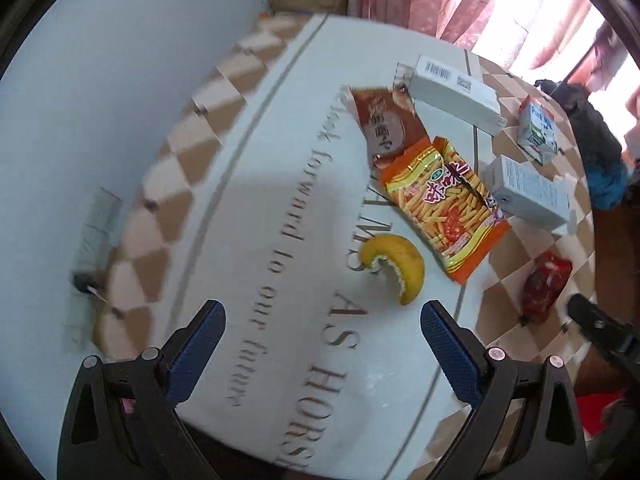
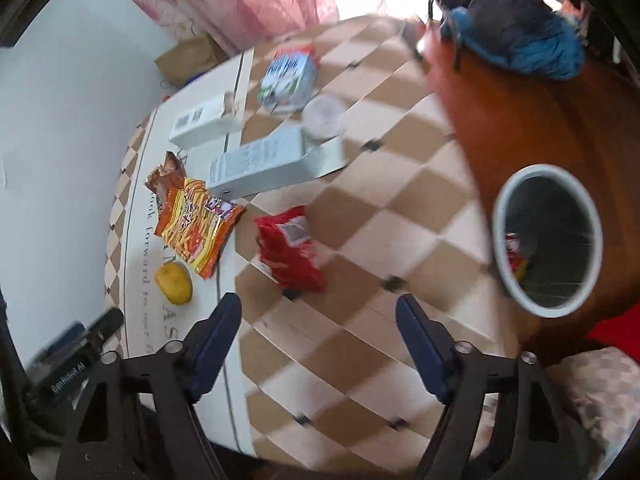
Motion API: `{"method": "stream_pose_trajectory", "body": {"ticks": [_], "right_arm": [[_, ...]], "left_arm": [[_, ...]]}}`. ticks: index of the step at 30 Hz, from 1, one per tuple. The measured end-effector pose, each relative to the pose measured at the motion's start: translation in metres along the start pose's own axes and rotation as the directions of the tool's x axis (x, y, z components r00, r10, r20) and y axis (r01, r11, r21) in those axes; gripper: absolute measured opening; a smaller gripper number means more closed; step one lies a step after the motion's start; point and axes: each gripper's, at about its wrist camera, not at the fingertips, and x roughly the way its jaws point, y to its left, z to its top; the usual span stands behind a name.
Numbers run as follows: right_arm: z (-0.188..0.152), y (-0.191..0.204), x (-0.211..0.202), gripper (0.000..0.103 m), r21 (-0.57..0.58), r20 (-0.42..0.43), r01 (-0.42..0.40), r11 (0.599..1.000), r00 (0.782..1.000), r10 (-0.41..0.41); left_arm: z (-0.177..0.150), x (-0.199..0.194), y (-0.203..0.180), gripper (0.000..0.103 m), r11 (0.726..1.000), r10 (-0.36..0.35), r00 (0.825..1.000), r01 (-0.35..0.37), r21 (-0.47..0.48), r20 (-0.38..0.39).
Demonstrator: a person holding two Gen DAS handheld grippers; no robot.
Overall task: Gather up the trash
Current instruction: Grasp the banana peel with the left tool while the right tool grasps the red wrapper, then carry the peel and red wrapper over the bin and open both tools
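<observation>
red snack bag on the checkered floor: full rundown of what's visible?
The red snack bag is a crinkled, glossy plastic packet with a pale label panel near its top. It lies flat and rumpled on the brown-and-cream checkered floor, right of the white mat's edge, apart from the orange chip bag. Nothing grips it.

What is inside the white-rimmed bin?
Inside the white-rimmed bin, a red and yellow wrapper lies against the near wall. The rest looks dark mesh; anything under the wrapper is hidden.

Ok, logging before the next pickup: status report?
Left gripper open, empty, above fruit peel. Right gripper open, empty, near red wrapper. Bin to the right, one wrapper inside. Nothing blocking.
</observation>
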Motion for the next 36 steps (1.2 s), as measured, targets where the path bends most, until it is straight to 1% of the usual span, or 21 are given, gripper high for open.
{"method": "stream_pose_trajectory", "body": {"ticks": [1, 2, 3, 4, 5, 6, 7, 8, 9, 10, 11, 13, 14, 16, 19, 22, 24, 27, 32, 33, 36], "right_arm": [[0.005, 0.001, 0.006, 0.08, 0.007, 0.0, -0.008, 1.0, 1.0, 0.008], [0.007, 0.005, 0.014, 0.08, 0.017, -0.002, -0.016, 1.0, 1.0, 0.016], [0.01, 0.008, 0.019, 0.076, 0.02, -0.005, -0.019, 1.0, 1.0, 0.019], [0.013, 0.011, 0.025, 0.07, 0.022, -0.008, -0.023, 0.999, 1.0, 0.023], [0.015, 0.015, 0.03, 0.069, 0.023, -0.009, -0.024, 0.999, 1.0, 0.024], [0.016, 0.019, 0.035, 0.069, 0.018, -0.015, -0.008, 1.0, 1.0, 0.008], [0.017, 0.022, 0.039, 0.067, 0.016, -0.02, 0.006, 1.0, 1.0, -0.006], [0.019, 0.022, 0.042, 0.065, 0.016, -0.023, 0.013, 1.0, 1.0, -0.012], [0.021, 0.023, 0.046, 0.059, 0.014, -0.029, 0.022, 1.0, 0.999, -0.021], [0.022, 0.024, 0.049, 0.052, 0.01, -0.036, 0.035, 0.999, 0.999, -0.035], [0.022, 0.024, 0.051, 0.049, 0.007, -0.037, 0.044, 0.999, 0.998, -0.044], [0.022, 0.024, 0.053, 0.036, -0.003, -0.037, 0.056, 0.998, 0.998, -0.056], [0.022, 0.025, 0.052, 0.035, -0.008, -0.033, 0.056, 0.998, 0.998, -0.057], [0.021, 0.026, 0.05, 0.029, -0.025, -0.025, 0.056, 0.998, 0.998, -0.057], [0.019, 0.028, 0.044, 0.028, -0.038, -0.014, 0.045, 0.998, 0.999, -0.045], [0.013, 0.029, 0.032, 0.027, -0.051, 0.007, 0.035, 0.998, 0.999, -0.034], [0.007, 0.03, 0.021, 0.027, -0.057, 0.019, 0.018, 0.998, 1.0, -0.017], [-0.002, 0.033, 0.003, 0.027, -0.07, 0.041, 0.001, 0.998, 0.999, 0.001], [-0.014, 0.035, -0.039, 0.026, -0.096, 0.099, -0.028, 0.995, 0.994, 0.037], [-0.014, 0.035, -0.039, 0.026, -0.096, 0.099, -0.028, 0.995, 0.994, 0.037], [-0.02, 0.028, -0.08, 0.026, -0.106, 0.156, -0.051, 0.993, 0.985, 0.067]], "left_arm": [[0.003, 0.004, 0.0, 0.099, 0.999, -0.035, 0.999, 0.035, -0.015, -0.009], [0.004, 0.008, -0.001, 0.094, 0.997, -0.068, 0.998, 0.067, -0.033, -0.017], [0.006, 0.012, -0.003, 0.088, 0.995, -0.095, 0.995, 0.094, -0.043, -0.024], [0.007, 0.017, -0.005, 0.079, 0.992, -0.12, 0.992, 0.119, -0.051, -0.035], [0.009, 0.023, -0.009, 0.074, 0.988, -0.142, 0.989, 0.139, -0.061, -0.052], [0.011, 0.028, -0.012, 0.073, 0.986, -0.154, 0.986, 0.15, -0.066, -0.061], [0.014, 0.03, -0.017, 0.061, 0.986, -0.156, 0.985, 0.151, -0.069, -0.07], [0.015, 0.037, -0.021, 0.045, 0.987, -0.152, 0.985, 0.147, -0.067, -0.081], [0.017, 0.041, -0.023, 0.042, 0.987, -0.152, 0.984, 0.147, -0.061, -0.088], [0.019, 0.043, -0.024, 0.033, 0.985, -0.166, 0.983, 0.161, -0.061, -0.083], [0.019, 0.042, -0.026, 0.021, 0.981, -0.188, 0.98, 0.184, -0.061, -0.07], [0.02, 0.037, -0.032, 0.011, 0.986, -0.17, 0.984, 0.169, -0.013, -0.052], [0.02, 0.035, -0.036, 0.007, 0.987, -0.157, 0.987, 0.157, 0.01, -0.041], [0.016, 0.029, -0.038, 0.006, 0.99, -0.133, 0.991, 0.134, 0.053, -0.017], [0.008, 0.017, -0.038, 0.006, 0.991, -0.085, 0.996, 0.082, 0.107, 0.025], [0.002, 0.002, -0.035, 0.006, 0.985, -0.085, 0.994, 0.074, 0.156, 0.067], [-0.002, -0.011, -0.039, 0.006, 0.979, -0.066, 0.993, 0.047, 0.196, 0.093], [-0.009, -0.033, -0.04, 0.006, 0.974, -0.063, 0.989, 0.032, 0.225, 0.135], [-0.017, -0.079, -0.051, 0.006, 0.96, -0.095, 0.972, 0.033, 0.277, 0.214], [-0.019, -0.089, -0.055, 0.006, 0.957, -0.103, 0.968, 0.033, 0.289, 0.23], [-0.023, -0.119, -0.07, 0.006, 0.945, -0.144, 0.952, 0.051, 0.324, 0.27]]}}
